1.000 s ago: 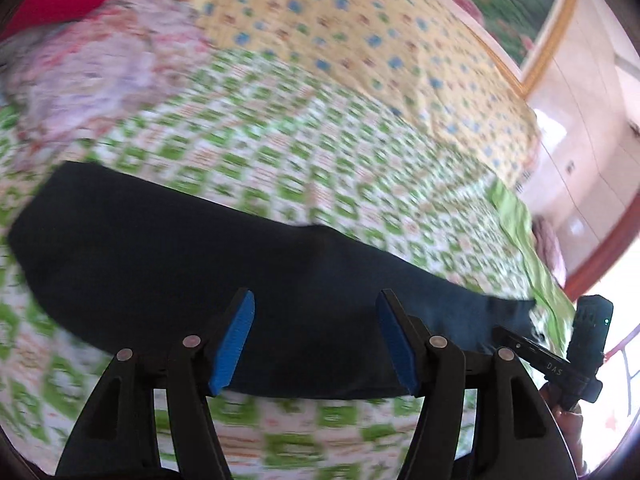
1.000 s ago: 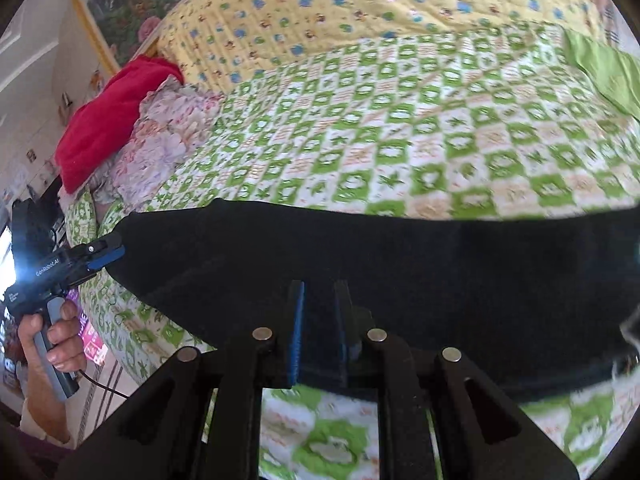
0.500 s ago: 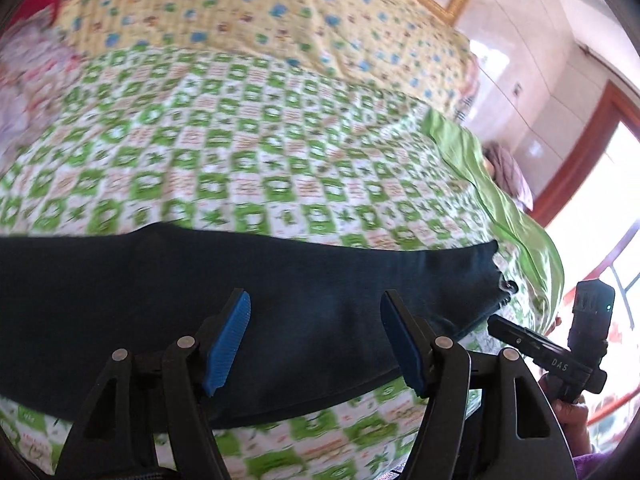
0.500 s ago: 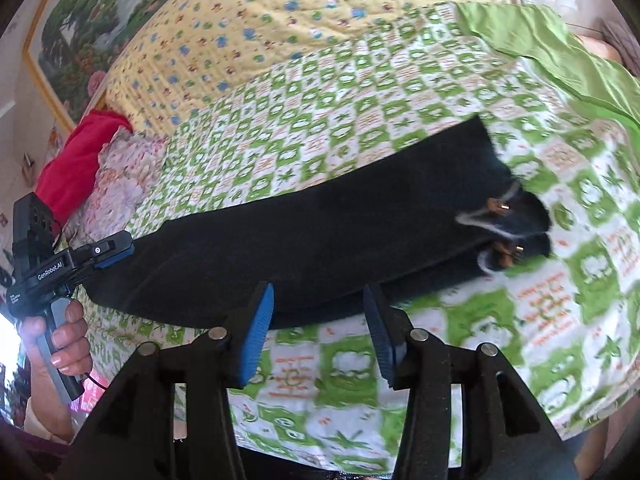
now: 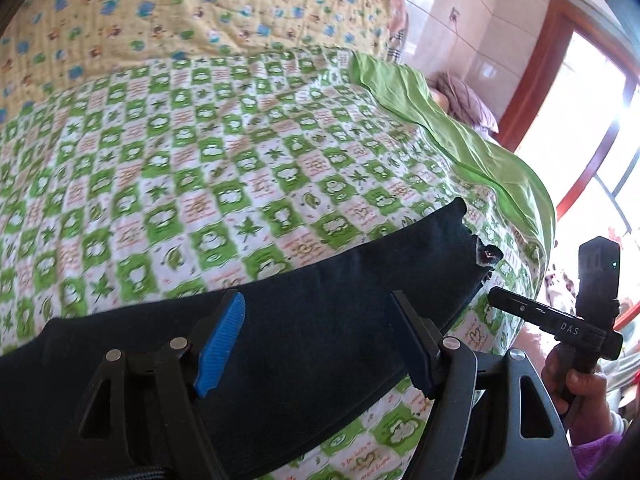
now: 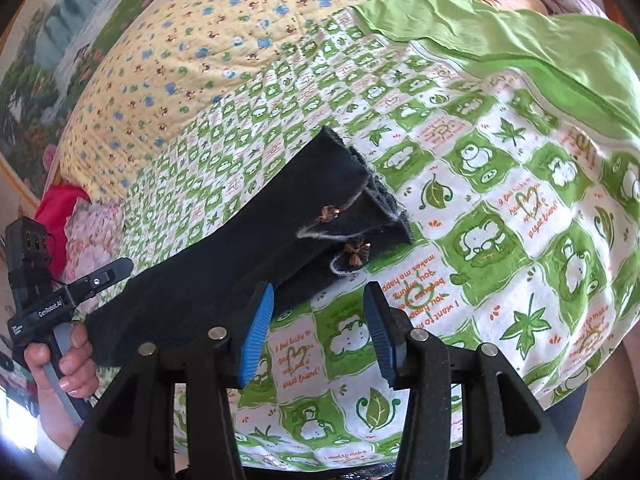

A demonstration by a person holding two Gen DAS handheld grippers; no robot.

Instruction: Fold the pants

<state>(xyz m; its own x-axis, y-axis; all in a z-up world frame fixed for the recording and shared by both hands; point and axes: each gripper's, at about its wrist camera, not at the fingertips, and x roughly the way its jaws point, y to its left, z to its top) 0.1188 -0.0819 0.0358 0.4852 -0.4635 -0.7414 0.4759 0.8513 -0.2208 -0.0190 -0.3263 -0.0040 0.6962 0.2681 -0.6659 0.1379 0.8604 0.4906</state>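
Dark navy pants lie in a long folded strip across the green checked quilt. Their frayed hem end with small brown knots points to the bed's right side. My left gripper hovers over the strip near that end. Its jaws are opening; cloth shows below the gap, but the pads do not press it. My right gripper stands open just off the hem end, with only quilt between its blue pads. A hand holds the left gripper at the strip's far end.
A yellow dotted blanket covers the back of the bed. A plain green sheet drapes the right side. Red and floral pillows sit at the left end. A bright window is to the right.
My right gripper went from shut to open and slid past the hem end onto bare quilt. My left gripper widened and moved along the strip toward the hem.
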